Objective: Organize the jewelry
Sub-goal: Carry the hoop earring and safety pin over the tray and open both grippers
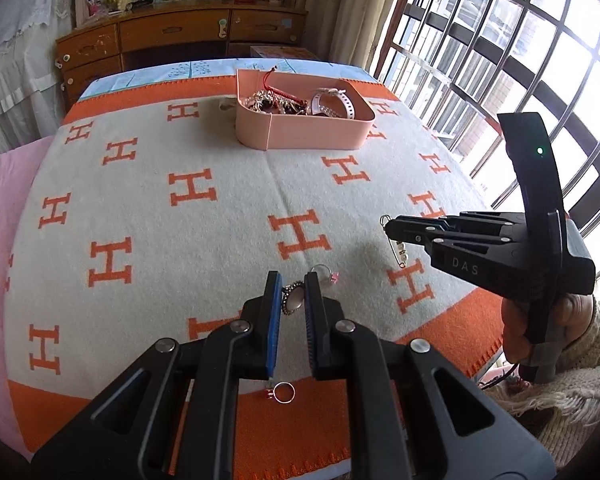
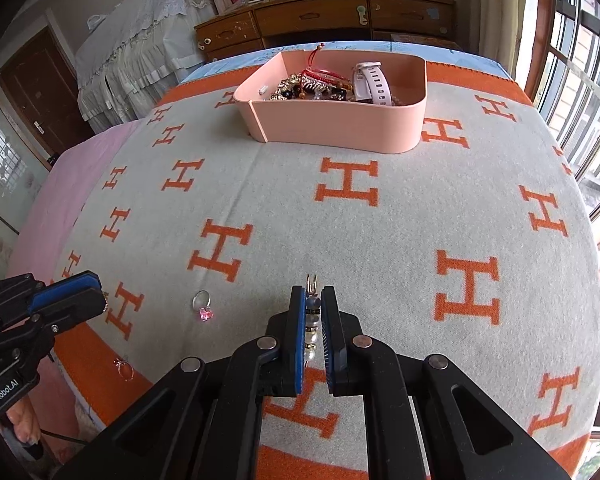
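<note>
Left gripper: fingers closed on an oval brooch, held upright between the blue pads above the blanket's near orange border.
Blanket: grey with orange H marks and an orange edge, spread over the bed; it bears every item listed.
Near ring: thin band with a pink stone, lying on the orange border below the left gripper, apart from it.
Far ring: band with a pink stone, on the grey field just right of the left fingertips; in the right wrist view it lies between the two grippers.
Pin: a beaded safety pin, clasped by the right gripper; its beads sit between the pads and its looped end sticks out past the fingertips. It hangs clear of the blanket.
Box: pink, open-topped, at the far end of the blanket, well apart from both grippers.
Box contents: a white watch at the right, red cord bracelets and a tangle of beaded pieces at the left; single pieces cannot be told apart.
</note>
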